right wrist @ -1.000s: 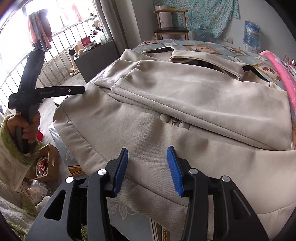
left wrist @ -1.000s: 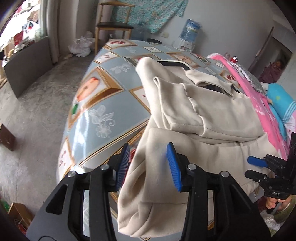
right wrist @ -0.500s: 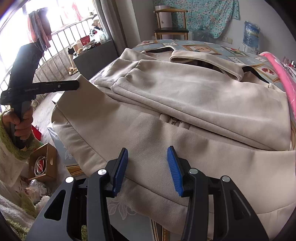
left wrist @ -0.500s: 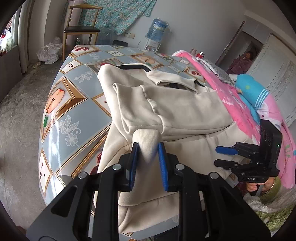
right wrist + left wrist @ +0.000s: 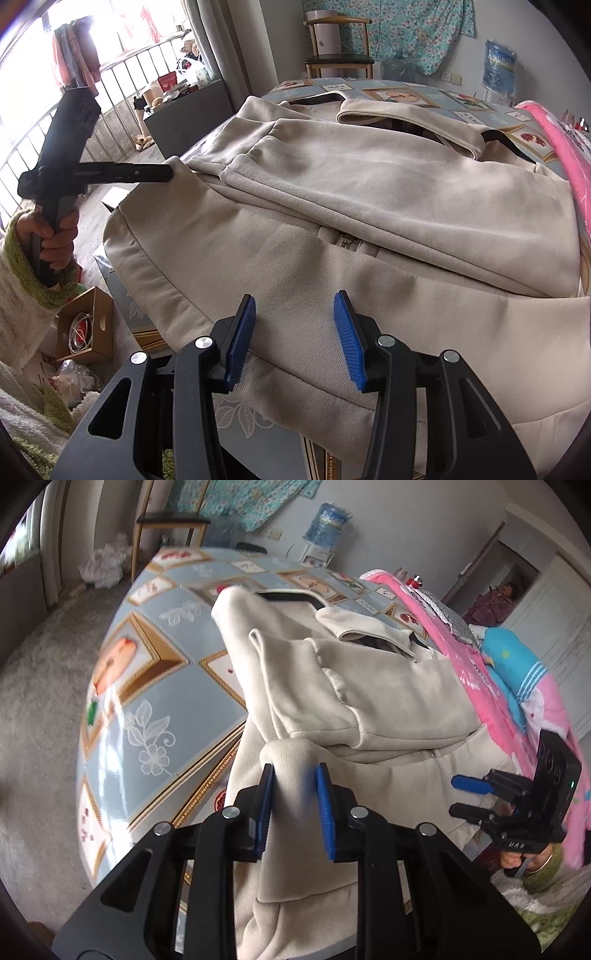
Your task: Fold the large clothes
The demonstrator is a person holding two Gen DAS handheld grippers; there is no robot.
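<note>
Left hand-held gripper (image 5: 291, 805) is pinching a raised fold of the beige jacket (image 5: 369, 701), lower centre of the left wrist frame. Its jaws have just been closing onto that fabric, and the blue pads (image 5: 265, 805) are pressing it from both sides. In the right wrist frame the same gripper is showing at upper left, tip on the jacket's corner, and I'm gripping its handle with my left hand (image 5: 55, 232).

Right hand-held gripper (image 5: 295, 332) is sitting spread at bottom centre of its own frame, pads apart over the jacket's hem; I can't tell whether they are touching the cloth.

Jacket is lying partly folded across the desk (image 5: 155, 686) with the patterned blue cover, sleeve folded over the body, lower edge hanging off the near side. Pink blanket (image 5: 491, 686) is lying along the right edge.
</note>
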